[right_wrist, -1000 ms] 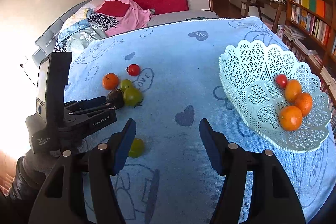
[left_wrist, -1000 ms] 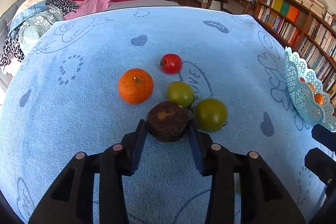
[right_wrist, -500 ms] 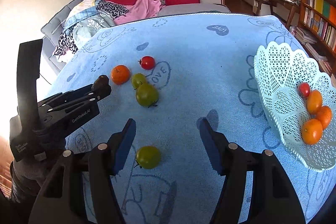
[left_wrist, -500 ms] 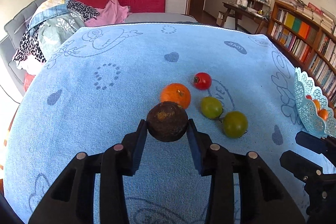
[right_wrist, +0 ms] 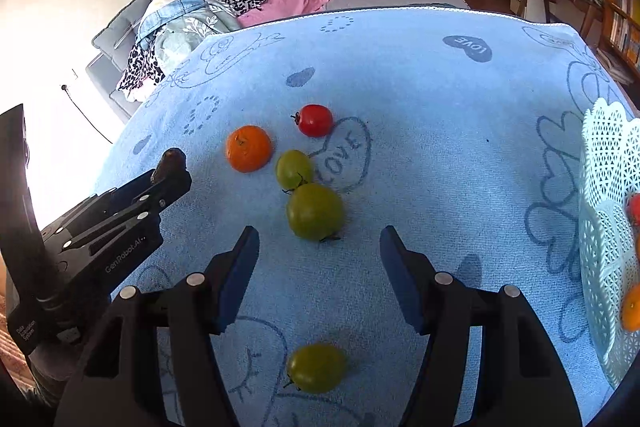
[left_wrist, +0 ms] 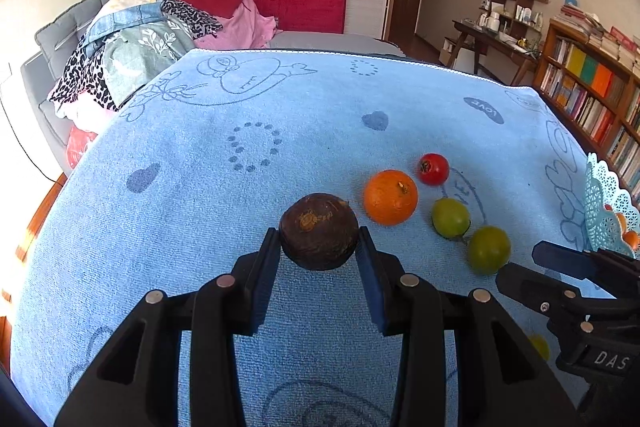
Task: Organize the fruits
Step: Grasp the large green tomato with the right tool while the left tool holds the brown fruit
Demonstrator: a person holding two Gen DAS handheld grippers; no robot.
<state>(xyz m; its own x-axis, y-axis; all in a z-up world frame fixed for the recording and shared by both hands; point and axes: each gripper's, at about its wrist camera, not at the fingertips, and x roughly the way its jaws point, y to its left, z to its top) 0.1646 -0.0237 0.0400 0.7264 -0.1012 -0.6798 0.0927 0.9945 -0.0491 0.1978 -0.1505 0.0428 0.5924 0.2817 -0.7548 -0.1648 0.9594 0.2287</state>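
My left gripper (left_wrist: pixel 319 247) is shut on a dark brown round fruit (left_wrist: pixel 318 241) and holds it above the blue towel (left_wrist: pixel 240 147); it also shows at left in the right wrist view (right_wrist: pixel 170 163). An orange (left_wrist: pixel 390 197), a red tomato (left_wrist: pixel 433 169) and two green tomatoes (left_wrist: pixel 450 217) (left_wrist: pixel 488 249) lie to its right. My right gripper (right_wrist: pixel 320 247) is open, just behind the larger green tomato (right_wrist: pixel 315 211). Another green tomato (right_wrist: pixel 316 367) lies under it, near the front.
A pale lace basket (right_wrist: pixel 608 227) with oranges and a red fruit stands at the right edge, also seen in the left wrist view (left_wrist: pixel 604 211). A sofa with piled clothes (left_wrist: pixel 140 39) is behind the towel. Bookshelves (left_wrist: pixel 588 87) line the right wall.
My left gripper has lifted the brown fruit away from the group, up and to the left. My right gripper has moved left toward the green tomatoes, away from the basket.
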